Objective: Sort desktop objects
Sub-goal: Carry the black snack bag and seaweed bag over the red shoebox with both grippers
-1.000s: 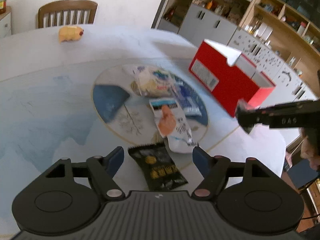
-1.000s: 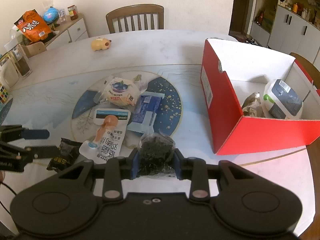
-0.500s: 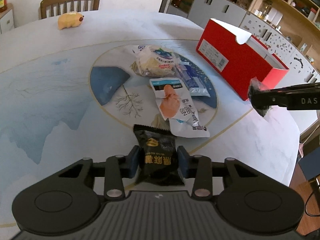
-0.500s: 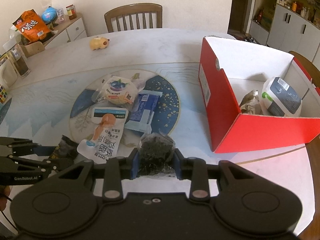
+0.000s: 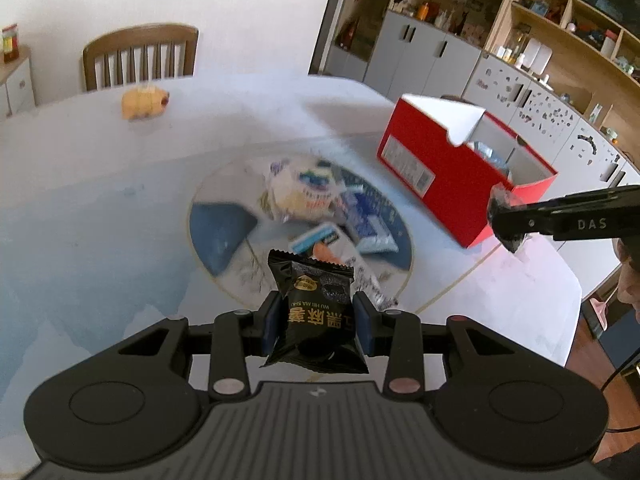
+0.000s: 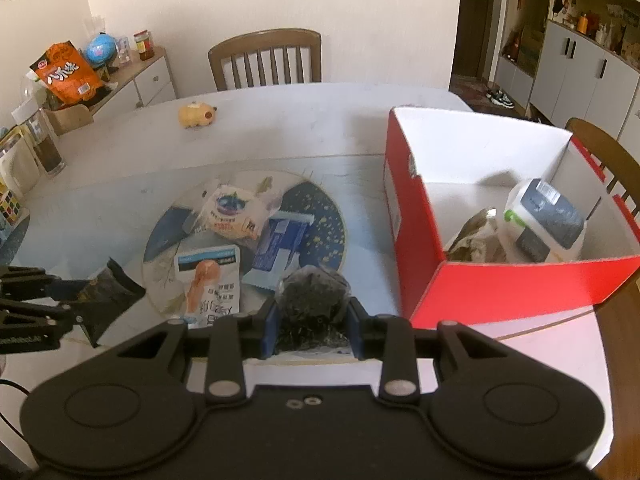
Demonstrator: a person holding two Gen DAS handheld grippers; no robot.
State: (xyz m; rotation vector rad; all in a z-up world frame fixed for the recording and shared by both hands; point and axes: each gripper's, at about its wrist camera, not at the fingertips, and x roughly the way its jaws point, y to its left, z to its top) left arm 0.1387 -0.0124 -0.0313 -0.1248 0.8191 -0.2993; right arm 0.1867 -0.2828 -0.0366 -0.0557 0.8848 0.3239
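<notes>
My left gripper (image 5: 316, 322) is shut on a black snack packet with gold print (image 5: 314, 300) and holds it above the table; it also shows in the right wrist view (image 6: 106, 294). My right gripper (image 6: 312, 322) is shut on a dark crinkled snack bag (image 6: 312, 298), held left of the red box (image 6: 480, 292); its tip shows in the left wrist view (image 5: 506, 216). The box is open and holds a white-and-blue container (image 6: 544, 220) and a wrapper (image 6: 474, 236). Several packets lie on the round blue-and-white mat (image 6: 320, 204): a bread bag (image 6: 230, 216), a blue pack (image 6: 280, 250), a sausage pouch (image 6: 208, 276).
A yellow plush toy (image 6: 196, 114) lies at the far side of the table (image 6: 320, 128). A wooden chair (image 6: 266, 58) stands behind it and another (image 6: 600, 148) behind the box. A side cabinet with snacks and jars (image 6: 80, 76) is at the left.
My left gripper closed on the black packet and lifted it off the table. My right gripper kept its dark bag and rose a little toward the box.
</notes>
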